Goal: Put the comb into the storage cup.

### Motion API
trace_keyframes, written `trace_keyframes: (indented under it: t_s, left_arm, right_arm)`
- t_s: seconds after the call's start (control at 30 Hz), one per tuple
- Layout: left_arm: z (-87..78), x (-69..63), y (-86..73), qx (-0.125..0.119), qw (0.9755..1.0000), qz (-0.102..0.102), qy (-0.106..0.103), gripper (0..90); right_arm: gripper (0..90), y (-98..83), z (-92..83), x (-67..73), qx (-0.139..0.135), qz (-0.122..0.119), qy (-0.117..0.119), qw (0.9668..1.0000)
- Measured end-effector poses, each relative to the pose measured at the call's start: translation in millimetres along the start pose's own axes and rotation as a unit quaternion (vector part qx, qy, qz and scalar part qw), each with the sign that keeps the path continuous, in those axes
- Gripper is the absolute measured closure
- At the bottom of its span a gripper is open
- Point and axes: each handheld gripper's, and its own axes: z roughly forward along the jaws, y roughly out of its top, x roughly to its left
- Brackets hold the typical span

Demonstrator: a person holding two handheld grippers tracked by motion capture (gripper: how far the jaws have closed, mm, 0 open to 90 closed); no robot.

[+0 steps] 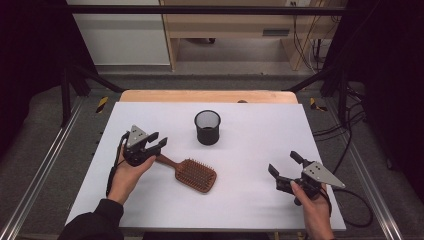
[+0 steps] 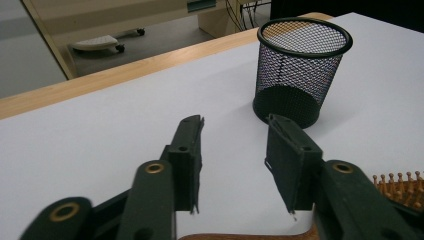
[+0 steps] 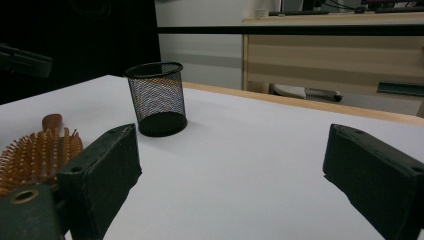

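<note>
A wooden paddle hairbrush (image 1: pixel 194 174) lies bristles up on the white table (image 1: pixel 250 120), its handle (image 1: pixel 165 160) pointing left. My left gripper (image 1: pixel 159 140) hovers over the handle's end, jaws partly apart and aimed at the black mesh cup (image 1: pixel 207 127). In the left gripper view the left gripper (image 2: pixel 235 125) has a bare gap between its pads; the handle (image 2: pixel 250 236) lies low by the jaw roots, and I see no pad pressing on it. The cup (image 2: pixel 300 70) stands upright just ahead. My right gripper (image 1: pixel 283 162) rests open at the near right, nothing between its jaws (image 3: pixel 232 135).
A wooden strip (image 1: pixel 207 96) borders the table's far edge. Metal frame rails (image 1: pixel 40 165) run along both sides, and cables (image 1: pixel 350 130) lie on the floor to the right. In the right gripper view the cup (image 3: pixel 156 97) and brush (image 3: pixel 37 155) sit to the left.
</note>
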Motion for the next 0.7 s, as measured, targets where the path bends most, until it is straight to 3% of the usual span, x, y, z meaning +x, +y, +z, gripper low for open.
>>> trace_keyframes:
  t_s: [0.03, 0.17, 0.23, 0.3, 0.7]
  left_arm:
    - [0.5, 0.4, -0.3, 0.001, 1.0000, 0.002, 0.000, 62.5]
    - [2.1, 1.5, -1.9, 0.016, 0.9997, 0.009, -0.018, 78.5]
    - [2.9, 1.4, -2.7, 0.019, 0.9996, 0.009, -0.021, 80.2]
    - [5.0, 2.1, -4.1, 0.030, 0.9991, 0.010, -0.028, 87.7]
    - [19.7, 8.2, -12.4, 0.084, 0.9960, 0.012, -0.029, 90.0]
  right_arm:
    - [8.3, 0.0, 0.0, 0.0, 0.000, 0.000, 0.000, 1.0000]
    - [8.3, -0.2, 0.7, 0.4, 0.001, 0.000, 0.001, 1.0000]
    - [8.4, -0.2, 0.9, 0.6, 0.001, 0.000, 0.001, 1.0000]
    - [8.4, -0.2, 1.0, 0.4, 0.000, 0.001, 0.001, 1.0000]
    - [8.4, -0.2, 1.2, 0.7, 0.001, -0.001, 0.004, 1.0000]
